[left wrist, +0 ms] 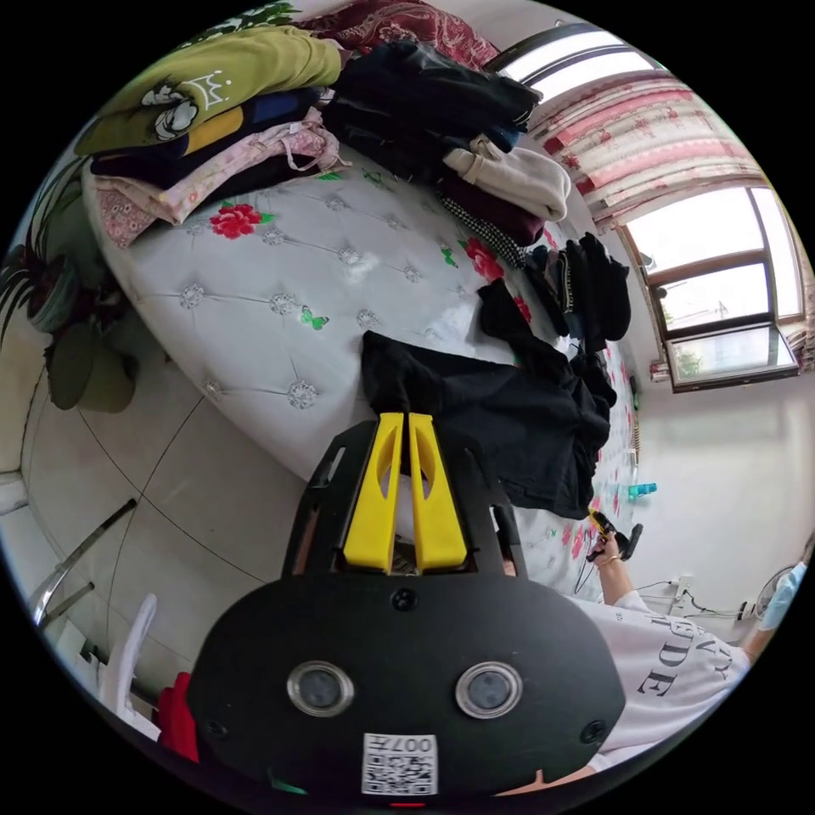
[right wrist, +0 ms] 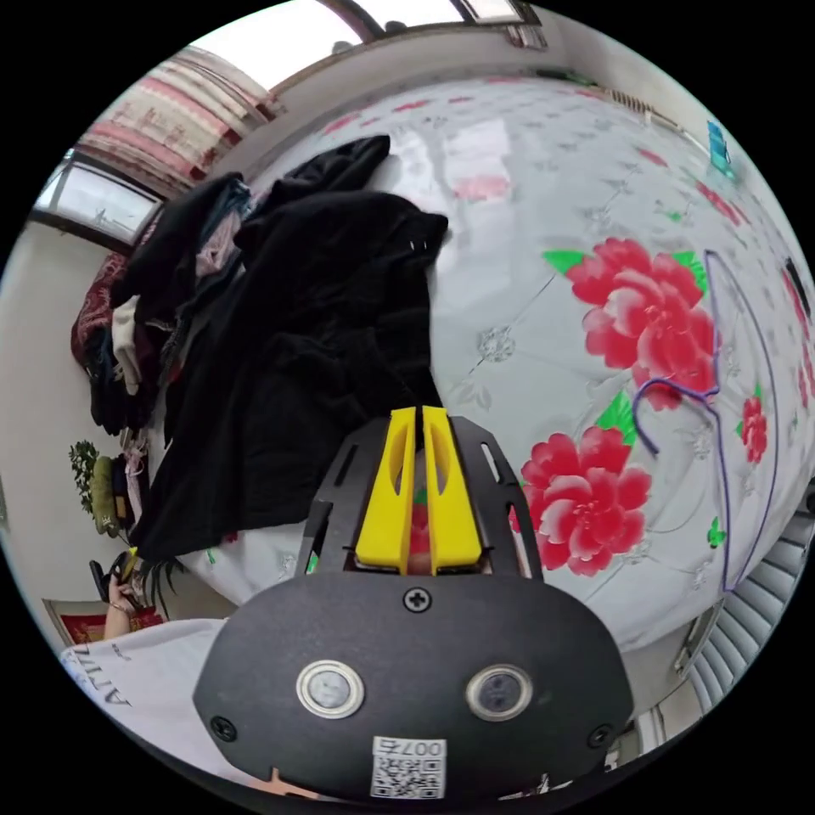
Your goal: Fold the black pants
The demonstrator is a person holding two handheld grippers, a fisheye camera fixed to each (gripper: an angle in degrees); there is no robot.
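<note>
Setting: a bed covered by a white quilted bedspread (left wrist: 280, 280) printed with red flowers and green butterflies is seen from both hand-held cameras.

Task item: the crumpled black fabric pants (left wrist: 509, 416) are spread loosely across the bed, one edge drawn toward the bed's side; the same dark heap (right wrist: 314, 340) is seen in the right gripper view.

Left hand-held gripper (left wrist: 406, 420): its yellow jaws are pressed together with a corner of the pants pinched between them, at the edge of the bed.

Right hand-held gripper (right wrist: 417, 416): its yellow jaws are brought nearly together at the pants' edge; a grip on the cloth is likely, but it cannot be told for certain.

Step in hand: the garment appears to be held at two points for straightening, with no fold made yet.

Next move: the two held points would probably need to be drawn apart and the cloth laid flat before one leg is brought over the other; bunched fabric could spoil the fold.

Left gripper view adds: a stack of folded clothes (left wrist: 212, 127) topped by an olive-green printed garment, a dark unsorted pile (left wrist: 441, 110), the tiled floor, and the person's far hand holding the other gripper (left wrist: 613, 536).

Right gripper view adds: a thin purple wire clothes hanger (right wrist: 722, 399) lying on the bedspread, well apart from the pants.
</note>
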